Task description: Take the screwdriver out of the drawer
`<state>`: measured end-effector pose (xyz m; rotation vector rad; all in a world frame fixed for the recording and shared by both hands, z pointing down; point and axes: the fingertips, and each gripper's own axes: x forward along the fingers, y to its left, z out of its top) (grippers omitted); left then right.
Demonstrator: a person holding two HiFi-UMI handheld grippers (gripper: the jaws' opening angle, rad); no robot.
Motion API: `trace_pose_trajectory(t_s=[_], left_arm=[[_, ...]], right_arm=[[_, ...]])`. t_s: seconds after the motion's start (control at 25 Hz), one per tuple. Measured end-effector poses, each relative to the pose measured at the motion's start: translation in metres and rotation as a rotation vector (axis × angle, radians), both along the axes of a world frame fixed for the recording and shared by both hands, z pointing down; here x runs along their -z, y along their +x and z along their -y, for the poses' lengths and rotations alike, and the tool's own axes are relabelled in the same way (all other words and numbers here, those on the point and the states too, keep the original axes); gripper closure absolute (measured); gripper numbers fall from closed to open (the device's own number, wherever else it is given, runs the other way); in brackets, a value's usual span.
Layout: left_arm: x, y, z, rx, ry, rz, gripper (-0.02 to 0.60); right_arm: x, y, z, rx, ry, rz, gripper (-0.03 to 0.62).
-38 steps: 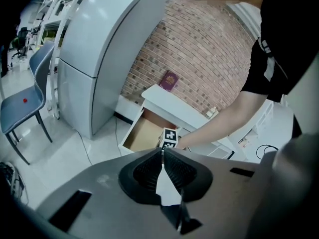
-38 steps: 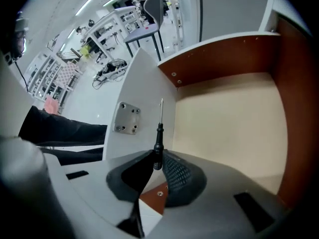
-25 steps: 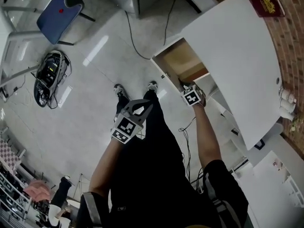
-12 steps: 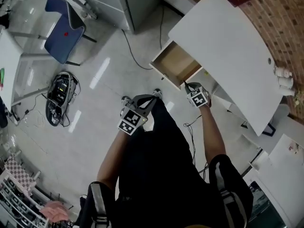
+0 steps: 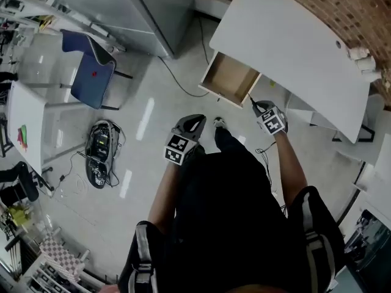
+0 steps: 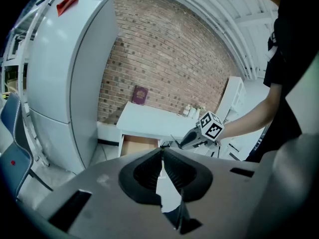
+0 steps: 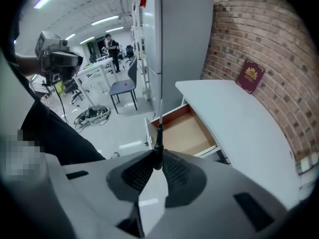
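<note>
Screwdriver [image 7: 159,136] clamped in right gripper [image 7: 157,165], drawer [image 7: 187,133] open

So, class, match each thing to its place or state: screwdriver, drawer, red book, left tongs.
Things:
1 screwdriver
2 drawer
3 red book
4 left tongs

Places or states:
A pulled open
B shut on nothing
C on the white desk
D gripped in the right tongs

Pairs: 1-D, 2-A, 3-C, 4-B.
</note>
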<state>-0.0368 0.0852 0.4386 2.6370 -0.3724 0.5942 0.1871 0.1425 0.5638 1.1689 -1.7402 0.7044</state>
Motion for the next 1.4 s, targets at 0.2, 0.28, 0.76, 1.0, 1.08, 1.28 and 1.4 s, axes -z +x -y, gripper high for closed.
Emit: trace_pose_trajectory(t_s=[0.2,0.28,0.76,1.0,1.08,1.28,1.4], left_arm=[[0.010,-0.009,0.002,-0.084,0.035,-0.023,0.558],[0.014,-0.016,0.005,-0.117,0.047,-0.027,0.558],[0.030,-0.062,0.001,-0.324,0.044,-0.082,0.558],[0.038,-0.082,-0.022,-0.446,0.069,-0.102,0.558],[0.040,-0.090,-0.030,-0.466,0.070,-0.106,0.558],[0.036,-0.107,-0.047,-0.515,0.065,-0.098,0.558],[0.035,-0.112,-0.049,-0.542,0.059,-0.093,0.558]], right_arm=[[0.036,-0.027,-0.017,-0.095,0.098,-0.006,0.484],[0.046,-0.042,-0.022,-0.131,0.132,-0.002,0.484],[0.100,-0.140,-0.037,-0.347,0.357,0.038,0.484],[0.130,-0.190,-0.057,-0.420,0.457,0.030,0.484],[0.142,-0.204,-0.062,-0.427,0.491,0.029,0.484],[0.152,-0.232,-0.072,-0.443,0.541,0.025,0.485],[0.158,-0.241,-0.075,-0.459,0.566,0.012,0.485]])
